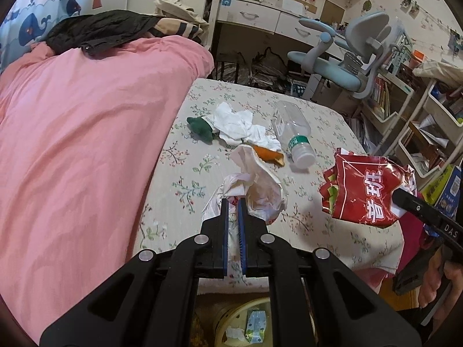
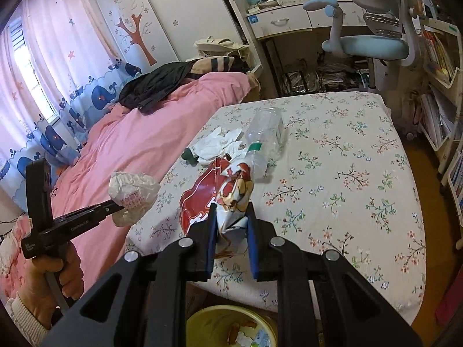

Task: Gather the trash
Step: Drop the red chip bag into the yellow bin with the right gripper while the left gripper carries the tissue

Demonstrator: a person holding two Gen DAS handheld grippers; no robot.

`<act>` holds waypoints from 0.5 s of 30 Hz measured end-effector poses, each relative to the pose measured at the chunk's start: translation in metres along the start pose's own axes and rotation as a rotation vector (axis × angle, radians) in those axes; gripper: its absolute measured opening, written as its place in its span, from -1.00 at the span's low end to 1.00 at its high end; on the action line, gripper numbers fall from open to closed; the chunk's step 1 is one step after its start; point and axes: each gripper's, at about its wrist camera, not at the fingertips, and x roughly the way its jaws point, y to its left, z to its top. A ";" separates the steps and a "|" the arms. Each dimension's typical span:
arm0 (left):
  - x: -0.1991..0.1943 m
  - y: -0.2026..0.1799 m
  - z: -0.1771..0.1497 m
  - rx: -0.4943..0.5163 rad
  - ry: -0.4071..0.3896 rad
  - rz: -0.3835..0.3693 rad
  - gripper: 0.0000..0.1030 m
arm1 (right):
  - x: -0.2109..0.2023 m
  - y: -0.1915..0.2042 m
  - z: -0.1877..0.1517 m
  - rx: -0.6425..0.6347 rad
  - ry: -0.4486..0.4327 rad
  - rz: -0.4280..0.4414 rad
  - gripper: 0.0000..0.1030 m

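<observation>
In the left wrist view, the left gripper (image 1: 233,202) is clenched on a crumpled white plastic bag (image 1: 260,185) and holds it above the near edge of the bed with the flowered sheet (image 1: 324,133). The bag hangs clear of the sheet, so I judge it is being carried to the yellow trash bin (image 1: 231,315), which stands on the floor just under that near edge and already has some scraps inside. More trash lies toward the middle of the sheet: white tissues (image 1: 240,127) next to a small green plush piece (image 1: 201,128), an orange peel (image 1: 269,154) and an empty clear plastic bottle (image 1: 292,130) on its side. At the right edge of the bed the right gripper (image 1: 405,199) holds a red snack bag (image 1: 364,190) in the air.

In the right wrist view, the right gripper (image 2: 231,217) is closed on the crushed end of the red snack bag (image 2: 220,199); the bag fills the gap between the jaws, so they do not meet. It is lifted over the near edge, with the bin (image 2: 208,324) directly below, probably for dropping. The left gripper (image 2: 115,206), held by a hand (image 2: 58,274), keeps the plastic bag (image 2: 133,196) raised at the side where the pink quilt (image 2: 150,133) lies. The bottle (image 2: 266,133) and the tissues (image 2: 220,143) are not yet collected.
</observation>
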 end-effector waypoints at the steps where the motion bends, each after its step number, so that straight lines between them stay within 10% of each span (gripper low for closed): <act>1: -0.001 -0.001 -0.001 0.001 0.001 0.000 -0.88 | -0.002 0.001 -0.001 -0.003 -0.001 -0.001 -0.63; 15: -0.019 -0.016 -0.025 0.028 0.001 -0.023 -0.88 | -0.013 -0.001 -0.012 0.001 -0.006 0.000 -0.63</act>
